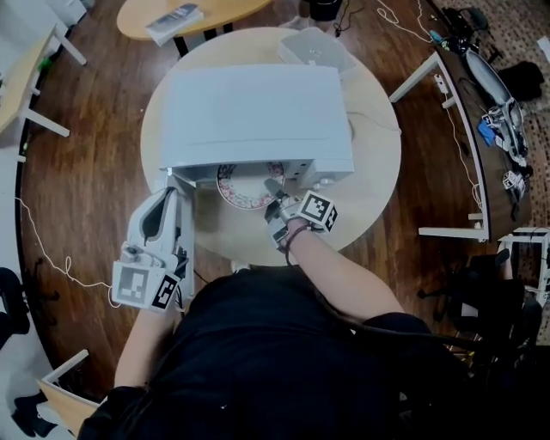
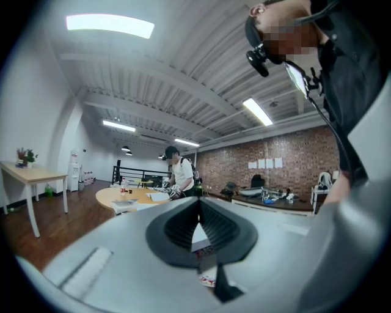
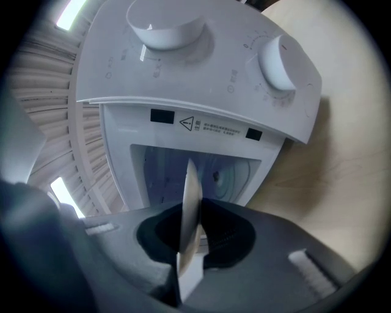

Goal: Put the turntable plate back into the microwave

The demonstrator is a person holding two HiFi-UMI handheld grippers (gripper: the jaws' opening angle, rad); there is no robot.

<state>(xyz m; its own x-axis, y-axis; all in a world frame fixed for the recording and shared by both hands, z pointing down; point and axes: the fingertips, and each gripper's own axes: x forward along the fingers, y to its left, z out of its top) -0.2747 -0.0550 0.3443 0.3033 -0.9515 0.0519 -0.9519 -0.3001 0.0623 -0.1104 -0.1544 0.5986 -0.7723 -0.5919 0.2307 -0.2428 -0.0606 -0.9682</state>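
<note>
A white microwave point(image 1: 258, 112) stands on a round wooden table point(image 1: 378, 172), its front facing me. The turntable plate point(image 1: 245, 191), with a patterned rim, juts out from under the microwave's front edge. My right gripper point(image 1: 275, 199) is shut on its near rim. In the right gripper view the plate point(image 3: 190, 202) shows edge-on between the jaws of the right gripper point(image 3: 190, 244), and ahead lies the open cavity point(image 3: 208, 174) beside the knob panel point(image 3: 201, 73). My left gripper point(image 1: 172, 196) hovers at the microwave's front left corner. In its own view the left gripper point(image 2: 197, 214) is shut, with nothing between the jaws.
A narrow white strip point(image 1: 187, 232) runs toward me beside the left gripper; it looks like the open door. A white box point(image 1: 311, 47) sits behind the microwave. A second round table point(image 1: 172, 17) and a cluttered desk point(image 1: 485, 86) stand further off. A person point(image 2: 180, 174) stands far back.
</note>
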